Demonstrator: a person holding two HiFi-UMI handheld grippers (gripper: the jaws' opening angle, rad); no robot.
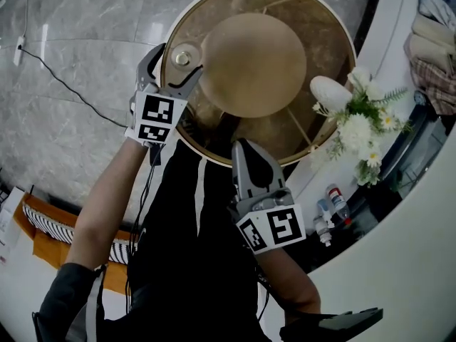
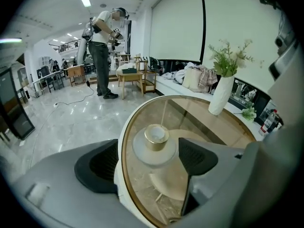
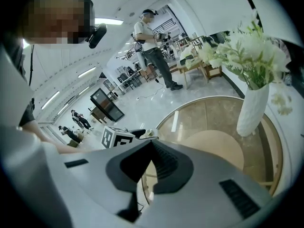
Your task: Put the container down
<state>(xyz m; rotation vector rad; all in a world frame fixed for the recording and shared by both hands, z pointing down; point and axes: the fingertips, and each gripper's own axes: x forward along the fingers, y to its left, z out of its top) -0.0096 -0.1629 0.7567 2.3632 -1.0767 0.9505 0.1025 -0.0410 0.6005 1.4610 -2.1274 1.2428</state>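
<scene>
**Item 1: container (image 2: 156, 136).** Small, with a gold collar. It stood upright on the glass top, close to the left edge of the table (image 1: 342, 27) and just inside the gold rim. I judged it set down, so the task was near its end.

**Item 2: left tongs (image 2: 148, 148).** Released, with the jaws wide apart. The container showed between them, and neither pad pressed on it as far as I could see.

**Item 3: right tongs (image 1: 251, 164).** Clenched on nothing, over the near edge of the table, well apart from the container.

**Item 4: vase (image 1: 331, 91).** White, with white flowers, at the right edge of the table and far from the container.

**Item 5: bottles (image 1: 331, 209).** Small, on the ledge beyond the table's right side.

**Risks noted:**
- The container stood so near the rim that a pad brushing it as I drew the left tongs back could have tipped it or slid it off the edge onto the stone floor.
- Pulling back at a slant, rather than straight along the jaws, would have been the likely cause.
- Glass under a hard base gave little grip, so a light knock might have been enough.
- The right tongs and the vase seemed too far off to matter.
</scene>
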